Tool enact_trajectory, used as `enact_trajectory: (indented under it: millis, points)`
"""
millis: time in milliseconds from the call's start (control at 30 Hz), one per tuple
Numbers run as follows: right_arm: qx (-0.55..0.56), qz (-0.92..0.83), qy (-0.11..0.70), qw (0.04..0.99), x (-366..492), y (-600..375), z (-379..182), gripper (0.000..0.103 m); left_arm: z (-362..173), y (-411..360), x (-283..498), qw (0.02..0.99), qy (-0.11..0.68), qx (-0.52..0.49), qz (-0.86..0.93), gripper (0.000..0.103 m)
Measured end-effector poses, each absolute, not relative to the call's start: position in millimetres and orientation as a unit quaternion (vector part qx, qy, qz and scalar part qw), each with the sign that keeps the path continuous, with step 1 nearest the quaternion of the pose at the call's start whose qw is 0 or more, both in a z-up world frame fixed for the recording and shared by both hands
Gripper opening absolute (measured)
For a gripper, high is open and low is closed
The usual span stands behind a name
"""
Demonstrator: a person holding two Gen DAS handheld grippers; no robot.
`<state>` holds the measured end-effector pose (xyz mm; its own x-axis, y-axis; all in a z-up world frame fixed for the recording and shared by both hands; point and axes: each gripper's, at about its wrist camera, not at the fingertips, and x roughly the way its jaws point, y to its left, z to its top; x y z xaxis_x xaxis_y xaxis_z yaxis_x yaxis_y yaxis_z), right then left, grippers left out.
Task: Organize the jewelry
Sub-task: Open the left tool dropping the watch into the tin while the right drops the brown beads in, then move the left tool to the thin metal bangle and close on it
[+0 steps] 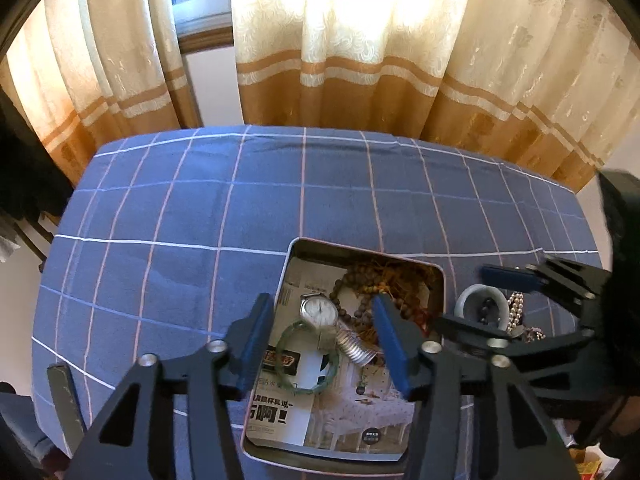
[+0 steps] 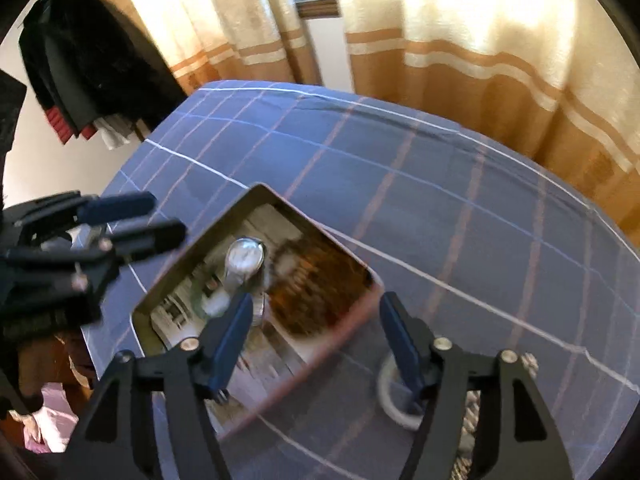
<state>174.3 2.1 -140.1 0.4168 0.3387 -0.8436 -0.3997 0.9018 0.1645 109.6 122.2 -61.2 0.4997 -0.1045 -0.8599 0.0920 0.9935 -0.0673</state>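
Watch [image 1: 319, 311], green bangle [image 1: 308, 356] and beads [image 1: 362, 280] lie in the tin [image 1: 438, 280], frame center. Left tongs [image 1: 324, 332] hover spread above it. Right tongs [image 2: 316, 336] are spread, empty.

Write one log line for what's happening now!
left: open, over tin | right: open | watch, beads in tin | white bangle outside
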Motion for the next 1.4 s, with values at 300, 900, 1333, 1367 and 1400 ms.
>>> enact_trajectory:
  millis: [300, 900, 1333, 1367, 1400]
  points:
    - [0.064, 0.105, 0.522, 0.844, 108, -115, -146, 0.078, -62, 111, 70, 0.859, 0.509, 0.007, -0.051, 0.056]
    - [0.063, 0.075, 0.555, 0.826, 39, -183, -178, 0.081, -119, -25, 14, 0.816, 0.562, 0.036, -0.133, 0.056]
    - [0.055, 0.069, 0.554, 0.828, 18, -209, -183, 0.082, -162, -91, 13, 0.773, 0.603, 0.072, -0.182, 0.039]
    - [0.052, 0.072, 0.553, 0.829, 18, -208, -183, 0.082, -168, -92, 14, 0.764, 0.614, 0.069, -0.184, 0.017]
    - [0.048, 0.075, 0.552, 0.829, 19, -207, -183, 0.082, -175, -92, 15, 0.755, 0.626, 0.066, -0.184, 0.012]
